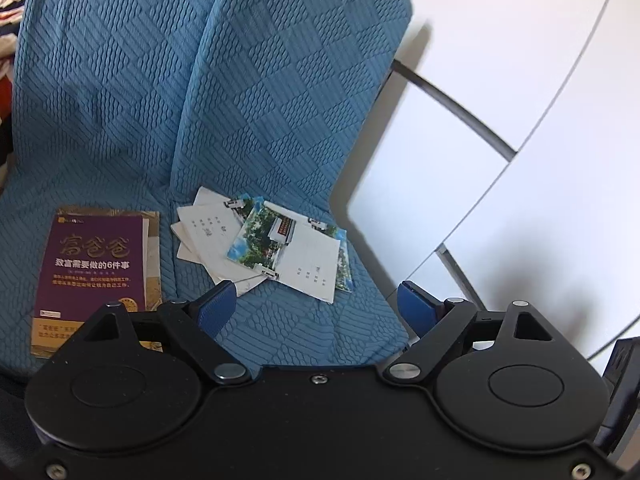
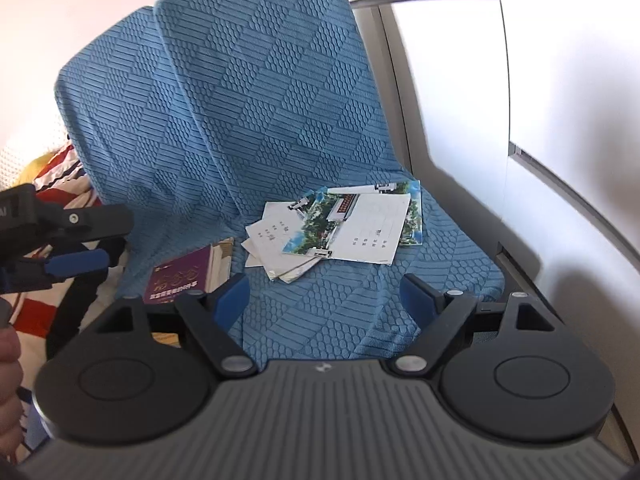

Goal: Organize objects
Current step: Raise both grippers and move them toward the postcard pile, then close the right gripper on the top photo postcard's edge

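A loose pile of postcards lies on the blue seat cushion; some show a photo side, some a white side. It also shows in the right wrist view. A purple book with gold Chinese lettering lies flat to their left, and shows in the right wrist view too. My left gripper is open and empty, just short of the cards. My right gripper is open and empty, hovering in front of the cards. The left gripper also appears at the left edge of the right wrist view.
The blue textured sofa has two upright back cushions. A white cabinet with a grey bar handle stands close on the right. A red, white and navy striped cloth lies at the left.
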`<state>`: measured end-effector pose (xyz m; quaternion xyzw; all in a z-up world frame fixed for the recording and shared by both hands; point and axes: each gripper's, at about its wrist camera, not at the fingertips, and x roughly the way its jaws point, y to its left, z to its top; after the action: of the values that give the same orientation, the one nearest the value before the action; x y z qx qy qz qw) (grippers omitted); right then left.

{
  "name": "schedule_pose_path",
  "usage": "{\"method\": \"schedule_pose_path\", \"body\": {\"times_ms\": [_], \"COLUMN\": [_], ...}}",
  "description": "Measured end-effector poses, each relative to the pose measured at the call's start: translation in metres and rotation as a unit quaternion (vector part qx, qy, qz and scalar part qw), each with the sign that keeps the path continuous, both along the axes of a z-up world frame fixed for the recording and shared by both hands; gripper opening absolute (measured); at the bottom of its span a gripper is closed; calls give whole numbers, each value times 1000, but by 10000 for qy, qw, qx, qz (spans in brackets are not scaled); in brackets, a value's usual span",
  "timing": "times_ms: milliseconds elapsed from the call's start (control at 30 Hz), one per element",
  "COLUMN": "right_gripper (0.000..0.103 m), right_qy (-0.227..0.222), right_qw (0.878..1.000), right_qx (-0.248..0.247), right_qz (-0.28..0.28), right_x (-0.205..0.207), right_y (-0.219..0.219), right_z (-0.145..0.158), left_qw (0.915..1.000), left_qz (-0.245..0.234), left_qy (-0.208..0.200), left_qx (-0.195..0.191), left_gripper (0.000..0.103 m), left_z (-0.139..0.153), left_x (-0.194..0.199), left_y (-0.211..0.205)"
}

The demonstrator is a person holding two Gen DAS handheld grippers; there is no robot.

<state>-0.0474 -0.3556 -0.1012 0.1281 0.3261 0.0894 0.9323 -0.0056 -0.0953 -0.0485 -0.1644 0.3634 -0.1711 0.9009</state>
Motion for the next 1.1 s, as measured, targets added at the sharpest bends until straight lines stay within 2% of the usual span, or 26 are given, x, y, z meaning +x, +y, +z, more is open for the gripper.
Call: {"method": "schedule_pose_path", "body": {"times_ms": [167,267,400,500,700,800,867,933,1000,1100], "right_gripper": [84,83,83,83,82,71,64,47,37,28], "right_qy": [-20,-179,-222,-153,-121,52,45,205,344,384], "right_qw": [10000,9997,9995,9993,9977,9961,9966,9963,9954,9931], "right_qx": [7,111,-81,63,276,538,520,621,690,943], "right_qz": [-58,-77,-231,-339,-609,-693,-630,-563,-570,-581], "right_x": [23,40,63,77,104,121,131,142,153,167], "right_y": [-1,-6,-10,-18,-38,-50,-50,-50,-52,-60], "right_z": [-19,-36,-55,-67,-94,-111,-121,-131,-140,-150], "left_qw": [9997,9994,9991,9990,9959,9912,9886,9864,9826,9743], "left_qz": [146,240,305,289,273,244,274,285,327,463], "left_qy": [200,168,277,351,686,969,1156,1313,1476,1670], "left_qx": [-52,-160,-33,-42,-526,-865,-926,-941,-1076,-1437], "left_gripper": [86,87,87,87,85,84,83,81,76,75], "left_z": [-25,-40,-58,-71,-110,-134,-150,-164,-177,-194], "left_x": [30,46,68,82,112,128,138,147,155,167], "left_y": [-7,-12,-24,-34,-49,-55,-60,-65,-67,-67]}}
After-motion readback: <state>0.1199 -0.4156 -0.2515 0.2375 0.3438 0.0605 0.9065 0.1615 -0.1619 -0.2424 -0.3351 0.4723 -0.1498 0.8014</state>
